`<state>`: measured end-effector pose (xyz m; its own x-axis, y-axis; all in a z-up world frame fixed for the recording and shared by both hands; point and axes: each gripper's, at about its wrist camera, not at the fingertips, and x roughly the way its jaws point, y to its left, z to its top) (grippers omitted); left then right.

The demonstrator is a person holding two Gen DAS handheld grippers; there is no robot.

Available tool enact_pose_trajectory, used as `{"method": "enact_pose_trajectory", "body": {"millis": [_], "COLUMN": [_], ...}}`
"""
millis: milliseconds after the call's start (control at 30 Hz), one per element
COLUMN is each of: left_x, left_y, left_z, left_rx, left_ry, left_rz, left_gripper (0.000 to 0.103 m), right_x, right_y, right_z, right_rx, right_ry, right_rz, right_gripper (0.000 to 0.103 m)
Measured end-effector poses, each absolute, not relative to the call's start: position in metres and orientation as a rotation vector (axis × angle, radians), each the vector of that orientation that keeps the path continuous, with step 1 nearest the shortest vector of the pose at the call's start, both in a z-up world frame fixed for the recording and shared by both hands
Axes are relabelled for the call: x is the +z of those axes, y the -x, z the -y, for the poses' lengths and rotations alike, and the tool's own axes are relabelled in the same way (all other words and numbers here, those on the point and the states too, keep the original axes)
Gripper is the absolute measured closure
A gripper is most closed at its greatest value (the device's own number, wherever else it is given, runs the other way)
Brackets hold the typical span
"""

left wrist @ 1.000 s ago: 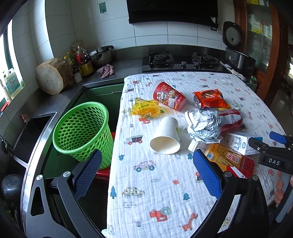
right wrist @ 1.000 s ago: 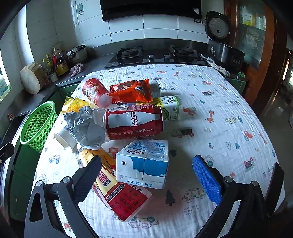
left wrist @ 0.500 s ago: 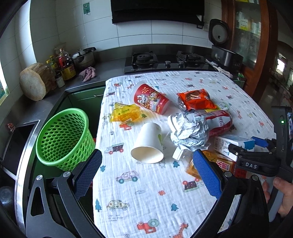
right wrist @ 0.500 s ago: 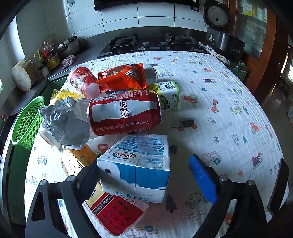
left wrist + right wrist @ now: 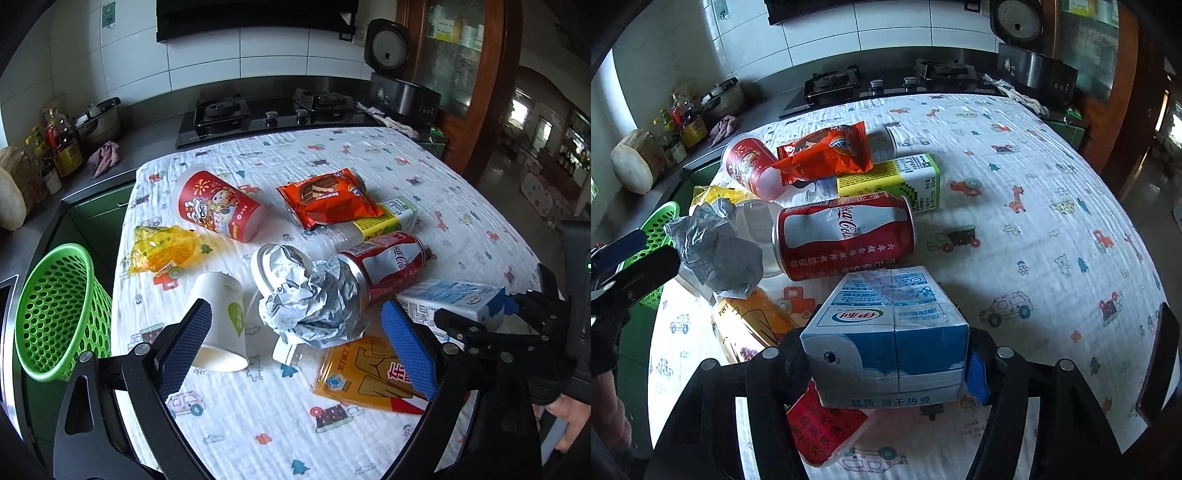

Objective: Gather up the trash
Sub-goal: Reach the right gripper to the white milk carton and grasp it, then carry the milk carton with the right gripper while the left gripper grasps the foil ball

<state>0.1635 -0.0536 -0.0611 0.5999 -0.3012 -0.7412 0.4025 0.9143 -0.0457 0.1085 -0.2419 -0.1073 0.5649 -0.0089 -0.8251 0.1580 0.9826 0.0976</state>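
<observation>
The blue-and-white milk carton (image 5: 886, 332) was clamped between the fingers of the right claw (image 5: 886, 363) at the bottom centre of the right wrist view, still down among the pile on the bench (image 5: 1052, 221), just below the red cola can (image 5: 844, 236). The left claw (image 5: 295, 347) was spread wide with nothing in it, hovering low in its frame over the crumpled foil wad (image 5: 314, 302) and the tipped white paper cup (image 5: 221, 325). The green basket (image 5: 51, 314) was parked off the bench edge at the left.
</observation>
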Motion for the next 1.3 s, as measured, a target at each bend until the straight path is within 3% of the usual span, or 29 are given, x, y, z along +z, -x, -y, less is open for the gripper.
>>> {"method": "enact_pose_trajectory", "body": {"millis": [200,267,433,733,1000,1300], "left_x": [-0.08,-0.082,-0.083,-0.046,-0.004,-0.056], "left_y": [-0.183,-0.184,-0.183,-0.158,-0.164,-0.235], "left_z": [0.057,0.055,0.048,0.001,-0.103,-0.225], "left_rx": [-0.404,-0.419,-0.43,-0.385,-0.133,0.122], "left_ry": [-0.101,-0.08,-0.04,0.025,0.072,0.08], "left_rz": [-0.91,-0.926,-0.937,-0.86,-0.733,-0.842], "left_gripper": [0.028,0.046,0.059,0.064,0.064,0.064], "right_x": [-0.095,-0.09,-0.076,-0.034,-0.01,-0.009], "right_y": [-0.096,-0.092,-0.081,-0.075,-0.113,-0.18], "right_z": [0.248,0.25,0.25,0.236,0.179,0.077], "right_rx": [-0.108,-0.108,-0.091,0.024,0.226,0.436], "right_ry": [-0.176,-0.172,-0.155,-0.129,-0.105,-0.079], "right_rz": [-0.943,-0.937,-0.908,-0.823,-0.794,-0.836], "right_gripper": [0.04,0.04,0.04,0.04,0.04,0.04]}}
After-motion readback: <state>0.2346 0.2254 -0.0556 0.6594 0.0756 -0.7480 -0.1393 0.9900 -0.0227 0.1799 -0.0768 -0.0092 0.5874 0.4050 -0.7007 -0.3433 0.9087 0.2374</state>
